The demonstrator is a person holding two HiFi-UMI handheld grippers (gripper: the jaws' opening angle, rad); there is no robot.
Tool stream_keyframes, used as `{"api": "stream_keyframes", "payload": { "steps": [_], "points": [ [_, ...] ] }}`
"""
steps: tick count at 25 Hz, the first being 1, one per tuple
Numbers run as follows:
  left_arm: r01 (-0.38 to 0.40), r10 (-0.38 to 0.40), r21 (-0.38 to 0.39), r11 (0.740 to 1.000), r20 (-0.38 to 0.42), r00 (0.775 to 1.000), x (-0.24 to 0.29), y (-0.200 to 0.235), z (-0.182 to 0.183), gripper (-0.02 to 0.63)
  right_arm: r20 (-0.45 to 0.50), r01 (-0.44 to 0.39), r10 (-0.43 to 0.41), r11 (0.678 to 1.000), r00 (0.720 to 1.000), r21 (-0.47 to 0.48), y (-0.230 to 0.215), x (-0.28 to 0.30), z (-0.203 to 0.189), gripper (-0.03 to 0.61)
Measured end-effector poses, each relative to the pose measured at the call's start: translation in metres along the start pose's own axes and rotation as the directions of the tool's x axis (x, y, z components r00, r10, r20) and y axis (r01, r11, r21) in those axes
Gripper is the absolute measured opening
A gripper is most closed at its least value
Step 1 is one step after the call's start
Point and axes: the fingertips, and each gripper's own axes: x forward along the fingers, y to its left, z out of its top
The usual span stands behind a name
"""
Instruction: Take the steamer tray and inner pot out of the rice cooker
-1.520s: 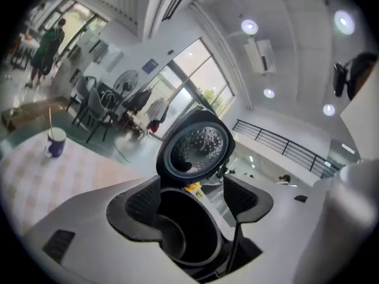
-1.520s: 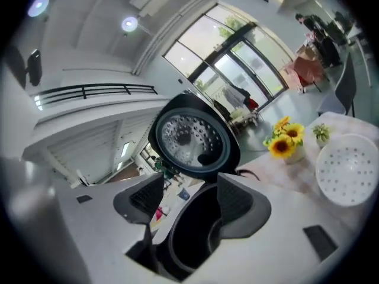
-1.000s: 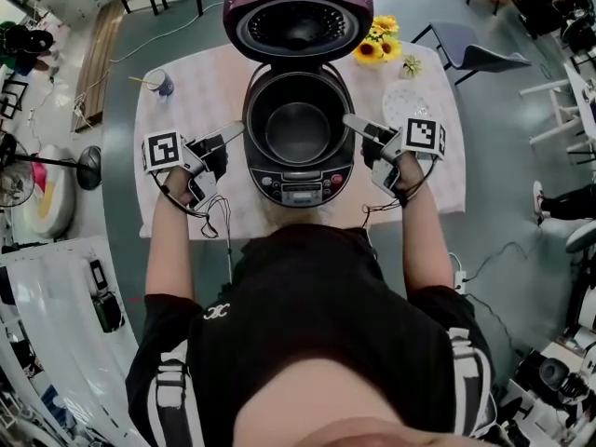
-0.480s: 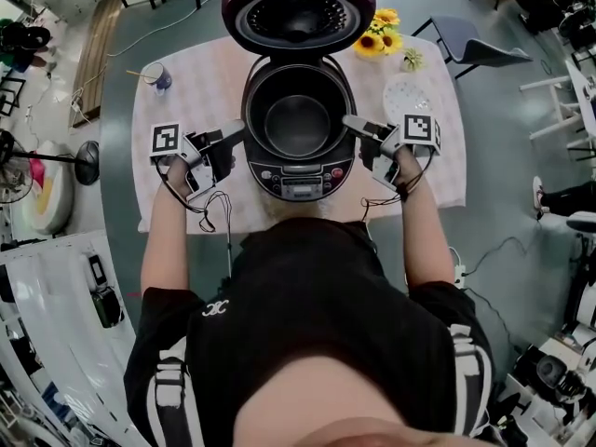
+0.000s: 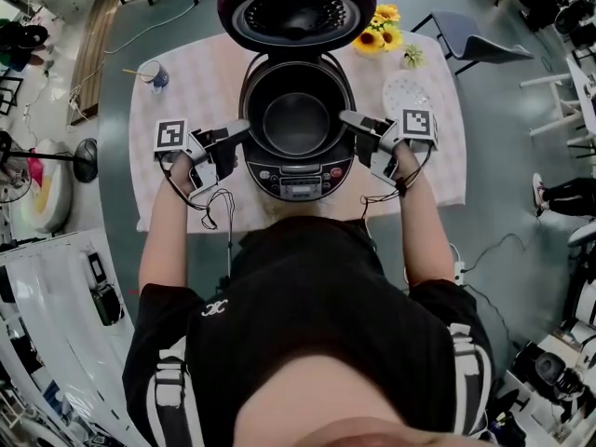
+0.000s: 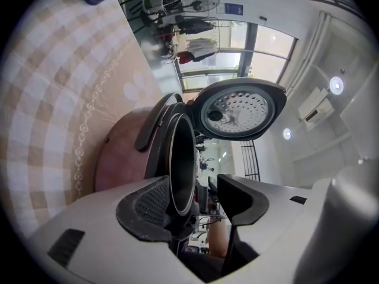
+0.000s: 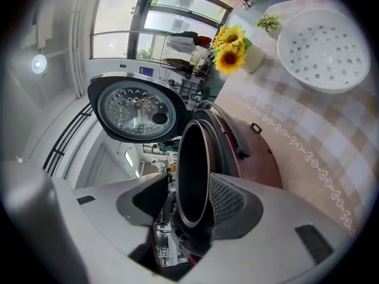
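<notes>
The dark red rice cooker point(image 5: 300, 180) stands open on the table with the dark inner pot point(image 5: 296, 119) in it. The white steamer tray point(image 5: 406, 92) lies on the table to the cooker's right and shows in the right gripper view point(image 7: 324, 51). My left gripper point(image 5: 238, 132) straddles the pot's left rim point(image 6: 180, 158); its jaws are closing, with a gap still beside the inner pad. My right gripper point(image 5: 348, 119) straddles the right rim point(image 7: 192, 170) in the same way, also closing, one pad still apart.
The raised lid point(image 5: 298, 12) stands behind the pot. A vase of sunflowers point(image 5: 376, 37) sits at the table's back right, and a small cup point(image 5: 156, 79) at its back left. The checked tablecloth point(image 5: 205, 91) covers the table. Chairs and gear stand around on the floor.
Both grippers have sunk a little and rolled, coming onto the pot's rim from either side. Their jaws have narrowed around it.
</notes>
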Motion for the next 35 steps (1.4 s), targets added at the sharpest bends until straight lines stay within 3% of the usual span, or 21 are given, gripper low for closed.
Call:
{"api": "stream_keyframes", "payload": {
  "steps": [6,13,16,18,20,27,31,35],
  "points": [
    [-0.041,0.041,0.001,0.999,-0.019,0.999,0.006,0.004,-0.001,0.225,-0.026,0.042,-0.042,0.999,0.999,-0.018,-0.009,-0.002,0.0,0.164],
    [-0.168,0.169,0.041,0.985,-0.025,0.985,0.014,0.008,0.003,0.195,-0.039,0.115,-0.118,0.991,0.992,-0.073,-0.015,-0.005,-0.002,0.102],
    [-0.23,0.232,0.047,0.972,-0.029,0.972,0.013,0.015,0.004,0.137,-0.045,0.157,-0.163,0.982,0.986,-0.102,-0.014,-0.004,-0.003,0.084],
    [-0.282,0.284,0.059,0.957,-0.03,0.958,0.011,0.023,0.004,0.037,-0.047,0.169,-0.175,0.979,0.983,-0.113,-0.014,-0.003,-0.004,0.033],
    [-0.303,0.306,0.069,0.95,-0.03,0.952,0.01,0.028,0.005,0.018,-0.048,0.169,-0.176,0.979,0.983,-0.116,-0.016,-0.002,-0.004,0.023],
    [-0.257,0.258,0.061,0.964,-0.014,0.966,0.007,0.026,0.003,0.014,-0.029,0.16,-0.165,0.98,0.986,-0.119,-0.007,-0.004,-0.003,0.021],
    [-0.171,0.17,0.06,0.983,0.024,0.985,0.002,0.011,0.004,0.014,-0.013,0.126,-0.129,0.981,0.992,-0.144,0.011,-0.006,0.003,0.021],
    [-0.039,0.032,0.092,0.995,0.073,0.997,-0.002,-0.036,0.008,0.014,-0.003,0.062,-0.063,0.981,0.998,-0.183,0.033,-0.016,0.009,0.023]
  ]
}}
